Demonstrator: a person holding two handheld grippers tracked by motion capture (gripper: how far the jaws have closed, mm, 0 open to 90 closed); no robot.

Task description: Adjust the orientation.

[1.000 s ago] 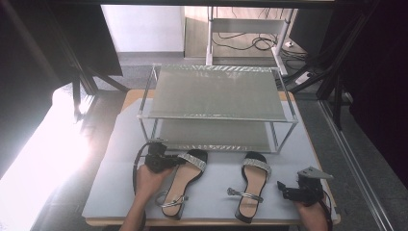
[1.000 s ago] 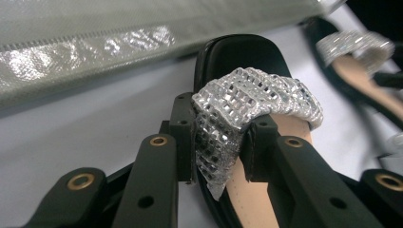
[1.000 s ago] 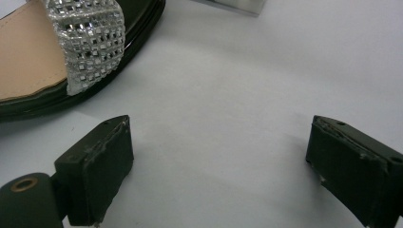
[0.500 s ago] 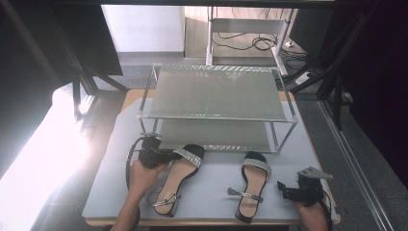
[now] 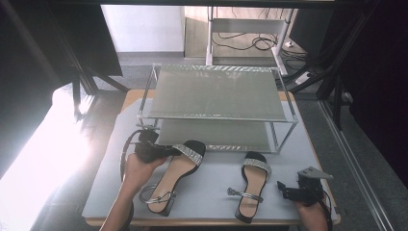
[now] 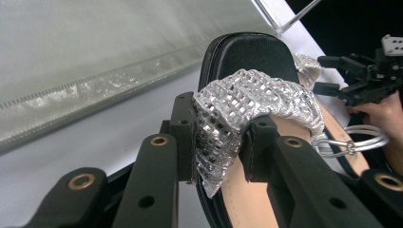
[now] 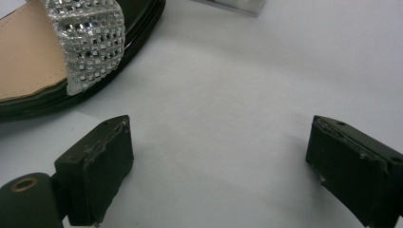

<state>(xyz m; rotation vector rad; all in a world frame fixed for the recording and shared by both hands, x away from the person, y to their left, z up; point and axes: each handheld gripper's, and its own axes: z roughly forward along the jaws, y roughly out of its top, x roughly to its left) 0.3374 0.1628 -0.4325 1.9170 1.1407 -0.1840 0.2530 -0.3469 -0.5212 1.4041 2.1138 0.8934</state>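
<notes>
Just in front of the two-tier rack (image 5: 216, 91), the left claw (image 5: 159, 151) pinches the glittery silver toe strap (image 6: 247, 102) of a black sandal (image 5: 175, 175). Its toe points toward the rack, its long axis slanting back to a ringed heel. Beside the second sandal (image 5: 252, 185), the right claw (image 5: 284, 188) rests wide apart over the white tabletop (image 5: 207, 202).

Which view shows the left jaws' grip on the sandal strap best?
Left gripper view: the jaws pinch the silver strap of the sandal up close. High view shows the left gripper at that strap, small. Right gripper view shows the other sandal.
</notes>
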